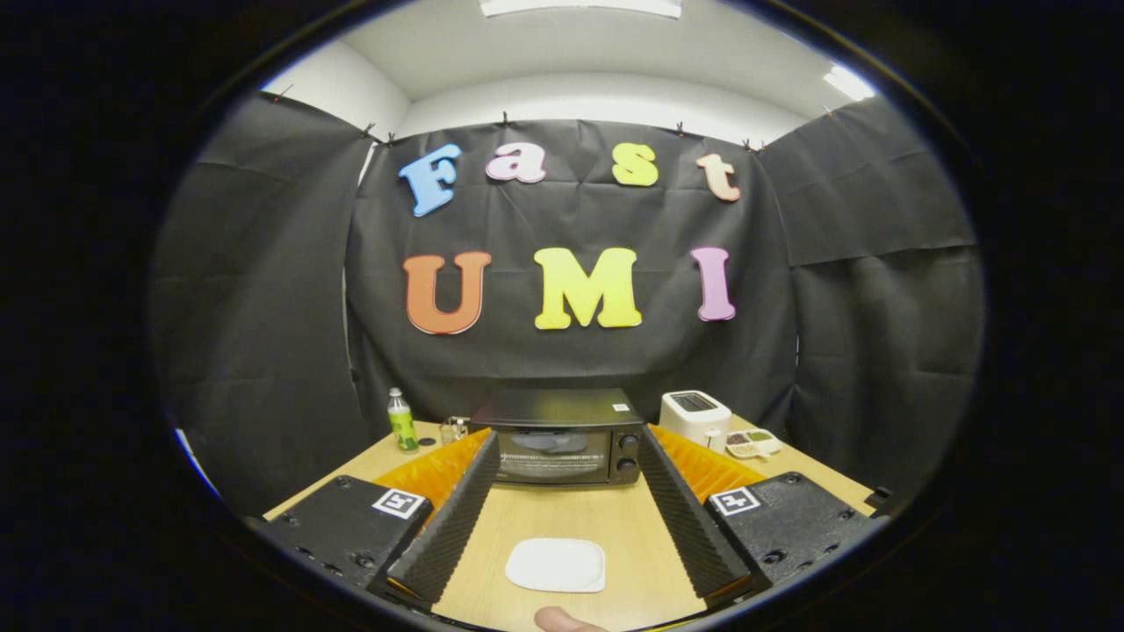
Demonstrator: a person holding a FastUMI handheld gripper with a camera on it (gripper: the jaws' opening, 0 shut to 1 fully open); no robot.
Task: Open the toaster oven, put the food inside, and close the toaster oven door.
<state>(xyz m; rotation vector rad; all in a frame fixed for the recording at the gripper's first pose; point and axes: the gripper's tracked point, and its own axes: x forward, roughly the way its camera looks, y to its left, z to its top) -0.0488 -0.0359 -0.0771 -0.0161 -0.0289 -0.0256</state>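
Note:
A black toaster oven [560,436] stands at the far end of the wooden table [562,518], door shut, with two knobs on its right side. My gripper [566,456] is open, and its fingers [457,518] spread wide on either side of the oven, well short of it. Between the fingers, close to me, lies a white flat plate [556,564] with nothing visible on it. A pale rounded piece of food [562,621] pokes into view just below the plate at the table's near edge.
A green bottle [402,421] stands left of the oven, with a small glass object [454,429] beside it. A white toaster [695,418] and a small dish of bits [752,441] sit to the oven's right. Black cloth walls close the booth.

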